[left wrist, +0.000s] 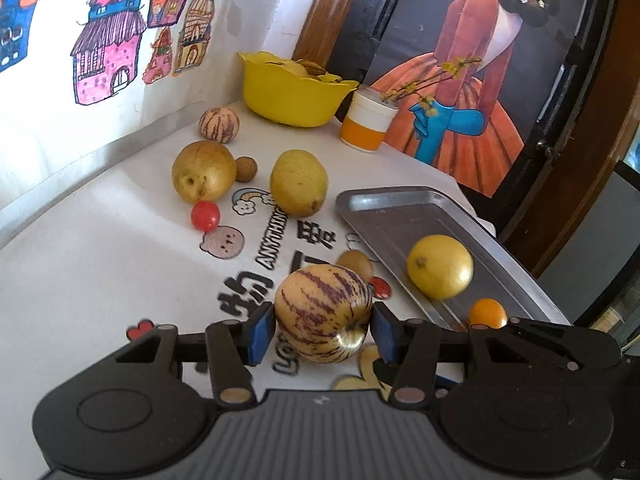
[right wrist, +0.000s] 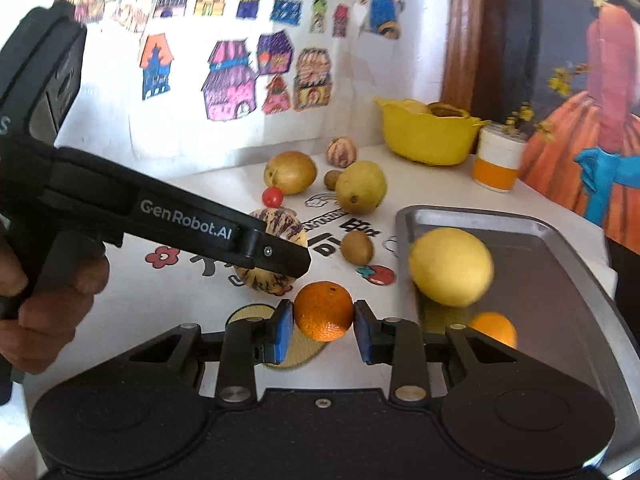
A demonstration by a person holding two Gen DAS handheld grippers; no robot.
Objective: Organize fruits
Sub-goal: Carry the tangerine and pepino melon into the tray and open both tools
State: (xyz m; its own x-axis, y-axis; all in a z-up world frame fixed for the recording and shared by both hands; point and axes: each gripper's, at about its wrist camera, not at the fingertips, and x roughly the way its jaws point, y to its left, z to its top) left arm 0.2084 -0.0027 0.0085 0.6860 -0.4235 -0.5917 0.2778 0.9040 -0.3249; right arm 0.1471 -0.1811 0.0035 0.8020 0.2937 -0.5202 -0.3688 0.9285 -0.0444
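Metal tray (right wrist: 560, 264) at right, holding one large yellow citrus (right wrist: 451, 267). Step in hand, by my reading: carrying fruit to the tray, both at once. Left gripper (left wrist: 323, 325) has its pads closed against a striped melon (left wrist: 322, 312), near the tray's edge. Right gripper (right wrist: 323, 325) is pinched on a small orange (right wrist: 324, 311), just beside the tray. Other fruit lies loose on the white cloth (left wrist: 100, 264). Next: swing each over the tray, lower, then part the fingers gently; round fruit may roll.
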